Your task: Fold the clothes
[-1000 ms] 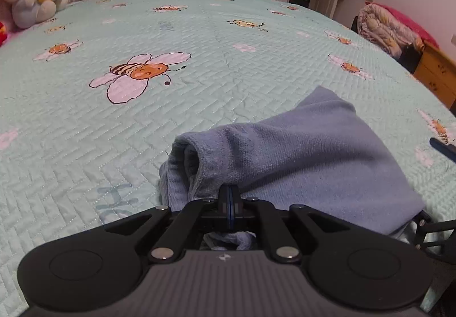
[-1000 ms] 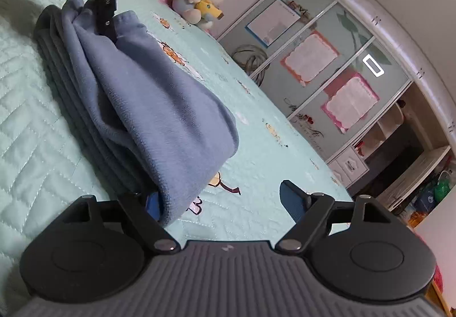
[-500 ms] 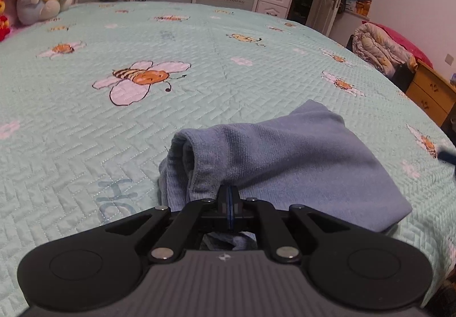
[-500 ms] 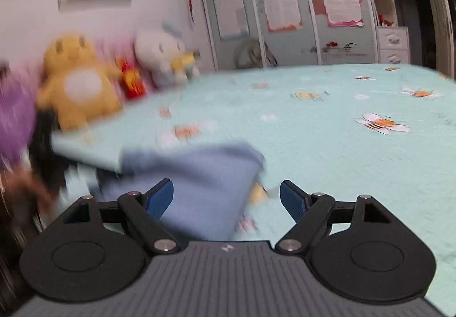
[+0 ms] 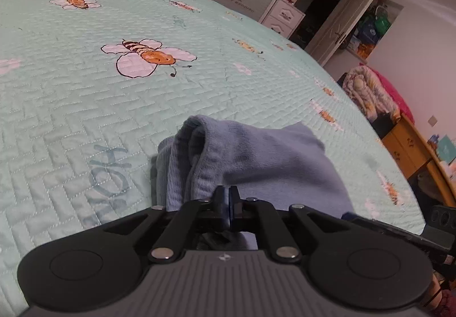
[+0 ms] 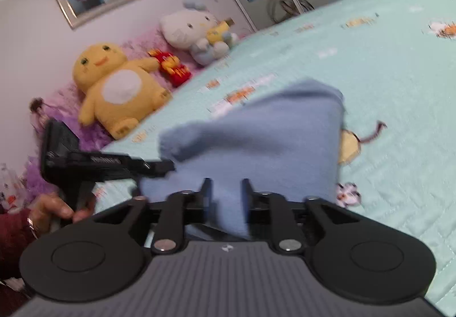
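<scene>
Right gripper [image 6: 226,188], spread a second earlier, had closed on the cloth [image 6: 270,140]. Left gripper [image 5: 227,198] pinched its near-left corner on the bedspread [image 5: 85,106].

Dim, even indoor light, soft shadows; left wrist view sharp, right wrist view motion-blurred; fisheye bends edges.

Soft, matt fleece cloth [image 5: 265,157] lies on a quilted, stitched bedspread [image 5: 71,106]; the gripper [image 5: 227,204] is matt black plastic.
</scene>
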Demonstrator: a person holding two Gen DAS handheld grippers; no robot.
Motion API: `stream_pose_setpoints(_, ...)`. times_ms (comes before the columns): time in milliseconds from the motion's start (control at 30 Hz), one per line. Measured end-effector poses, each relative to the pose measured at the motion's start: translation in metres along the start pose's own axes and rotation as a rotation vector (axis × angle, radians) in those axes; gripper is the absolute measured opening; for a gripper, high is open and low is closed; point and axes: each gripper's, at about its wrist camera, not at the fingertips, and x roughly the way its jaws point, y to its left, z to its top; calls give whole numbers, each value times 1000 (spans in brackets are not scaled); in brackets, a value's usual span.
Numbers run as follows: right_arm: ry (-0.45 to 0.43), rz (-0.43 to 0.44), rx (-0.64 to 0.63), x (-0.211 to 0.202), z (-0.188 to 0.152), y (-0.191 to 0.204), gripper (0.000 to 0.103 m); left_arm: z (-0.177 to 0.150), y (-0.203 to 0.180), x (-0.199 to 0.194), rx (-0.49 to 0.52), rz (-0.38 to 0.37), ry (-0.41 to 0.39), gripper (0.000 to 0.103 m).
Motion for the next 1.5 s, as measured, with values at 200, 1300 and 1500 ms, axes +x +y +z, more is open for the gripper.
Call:
stream_pose_setpoints(200,-30,98,17,16,18,8,34,-3,-3,-35,-9,-2,-48,47)
stream_pose_setpoints(1300,150,-257,-876,156,-42,162,12,-33,56,-39,-209,51,0,53)
stream_pose_setpoints(1500,78,-240,-789,144,-23,179,11,-35,56,-35,-187,48,4,54)
